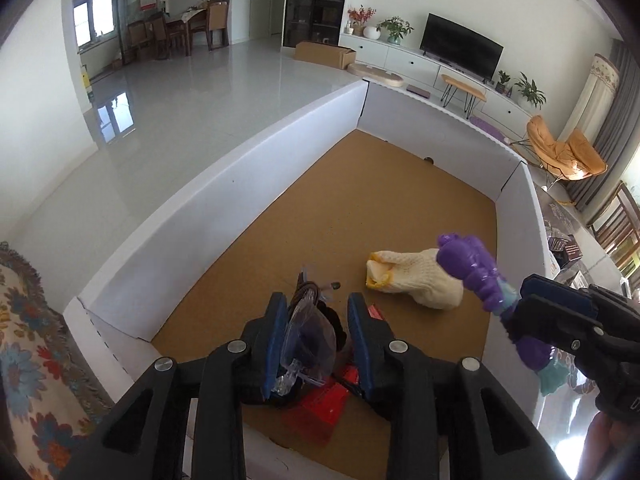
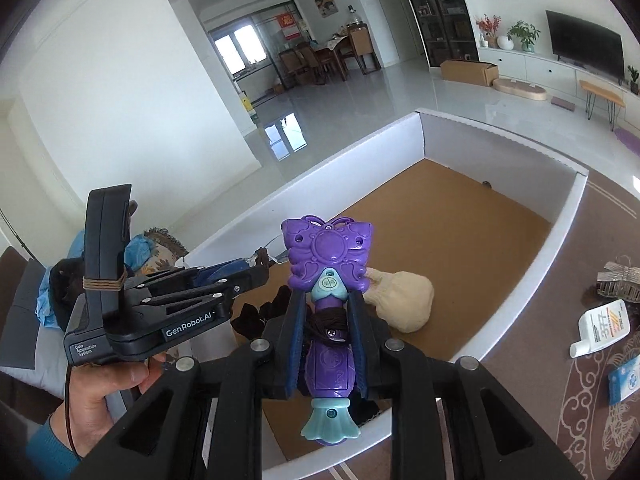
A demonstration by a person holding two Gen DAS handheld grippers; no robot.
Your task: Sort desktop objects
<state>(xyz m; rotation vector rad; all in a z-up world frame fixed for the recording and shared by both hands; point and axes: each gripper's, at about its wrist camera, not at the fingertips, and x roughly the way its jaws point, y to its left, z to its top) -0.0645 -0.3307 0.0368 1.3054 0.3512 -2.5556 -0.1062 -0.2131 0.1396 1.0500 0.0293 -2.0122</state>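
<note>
1. The right claw (image 2: 323,334) is clamped on the narrow waist of a purple toy wand (image 2: 328,280). Its butterfly head sticks out past the fingertips and its teal flared base points back toward the camera. A dark hair tie is wound round the handle right at the grip.
2. The left claw (image 1: 318,312) has its jaws partly apart. A clear plastic packet (image 1: 308,340) with something dark inside lies between them against the left blue pad, but I cannot tell whether the pads press on it. In the right wrist view a hand (image 2: 108,396) carries this claw.
3. Both claws hang over the near end of a white-walled box (image 1: 224,196) with a brown cardboard floor. A cream knitted glove (image 1: 416,280) already lies on that floor, and a red item (image 1: 320,408) sits under the left claw.
4. The step in hand looks like dropping sorted things into the box. Next, the right claw would need to lower the wand and spread its jaws, and the left would need to let the packet fall.
5. Outside the box, on the patterned tabletop (image 2: 584,392), a white tube (image 2: 604,326) and a blue-and-white pack (image 2: 626,380) still wait to be sorted.
</note>
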